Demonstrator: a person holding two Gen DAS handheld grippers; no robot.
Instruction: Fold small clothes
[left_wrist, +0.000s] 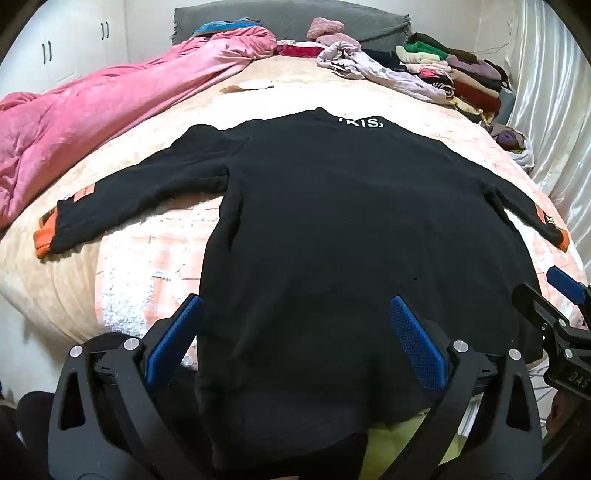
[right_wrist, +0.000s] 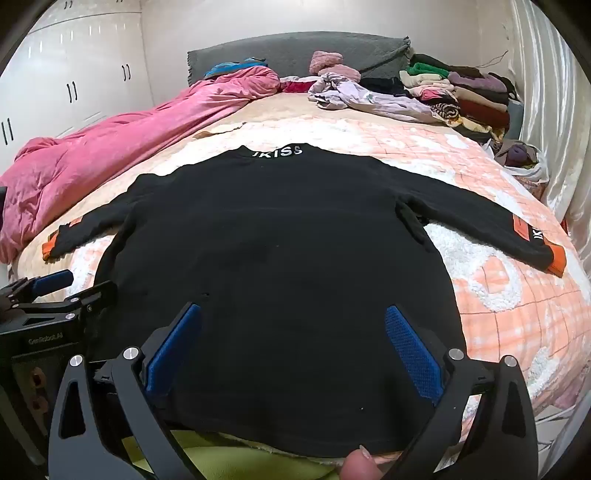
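Observation:
A black long-sleeved top (left_wrist: 332, 229) (right_wrist: 273, 236) lies spread flat on the bed, back up, its collar with white letters at the far end and both orange-cuffed sleeves stretched out sideways. My left gripper (left_wrist: 295, 306) hovers open over the hem's left part, blue pads wide apart with nothing pressed between them. Over the hem's right part my right gripper (right_wrist: 293, 314) is open too. Each gripper shows in the other's view: the right gripper (left_wrist: 554, 295) at the right edge, the left gripper (right_wrist: 55, 291) at the left edge. A fingertip (right_wrist: 360, 467) shows at the bottom.
The bed (right_wrist: 498, 295) has a fluffy peach and white cover. A pink quilt (left_wrist: 92, 122) is bunched along the left side. Loose garments (right_wrist: 354, 96) and a pile of folded clothes (left_wrist: 461, 74) sit at the far right by the grey headboard (right_wrist: 295, 51). White curtains hang on the right.

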